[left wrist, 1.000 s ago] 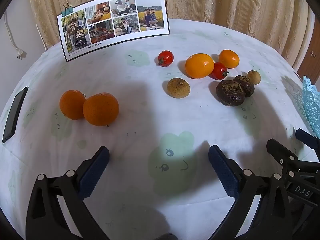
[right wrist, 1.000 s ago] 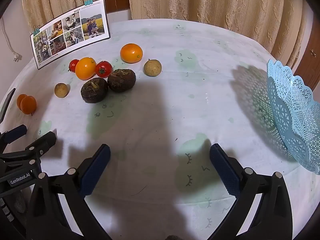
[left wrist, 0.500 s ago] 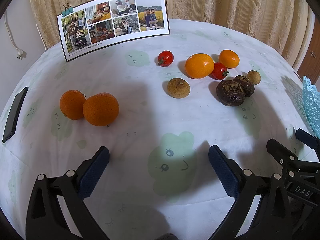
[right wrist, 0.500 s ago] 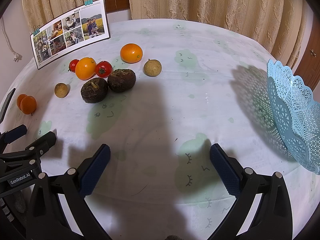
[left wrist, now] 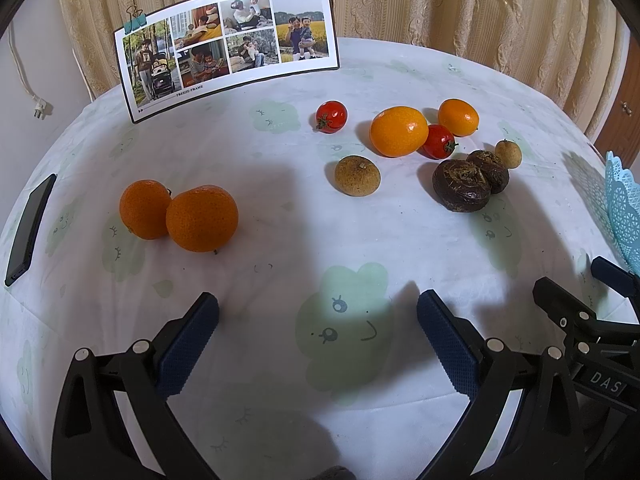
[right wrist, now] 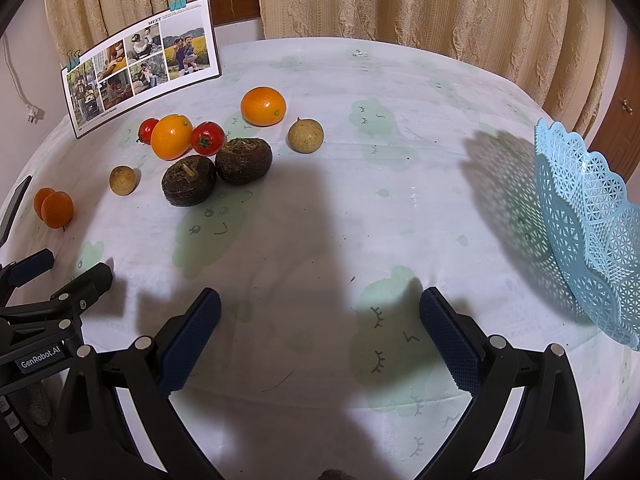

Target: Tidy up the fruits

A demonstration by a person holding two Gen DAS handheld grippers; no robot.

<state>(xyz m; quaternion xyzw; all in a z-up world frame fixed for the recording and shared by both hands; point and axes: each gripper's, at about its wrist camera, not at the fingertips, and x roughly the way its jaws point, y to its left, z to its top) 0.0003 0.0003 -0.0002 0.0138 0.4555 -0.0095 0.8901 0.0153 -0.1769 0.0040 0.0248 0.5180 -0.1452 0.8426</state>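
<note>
Fruits lie on a round white-clothed table. In the left wrist view, two oranges (left wrist: 184,216) sit at the left; a brown longan (left wrist: 357,175), two red tomatoes (left wrist: 331,116), two glossy orange fruits (left wrist: 399,131) and two dark brown water chestnuts (left wrist: 462,186) lie at the right. My left gripper (left wrist: 318,320) is open and empty, low over the cloth, short of the fruits. In the right wrist view, my right gripper (right wrist: 320,320) is open and empty, with the fruit cluster (right wrist: 216,168) far ahead to the left and a blue lattice basket (right wrist: 588,236) at the right.
A photo card (left wrist: 228,48) stands clipped upright at the table's back. A black phone (left wrist: 30,228) lies at the left edge. Curtains hang behind the table. The other gripper shows at each view's side: the right gripper (left wrist: 588,320) and the left gripper (right wrist: 48,292).
</note>
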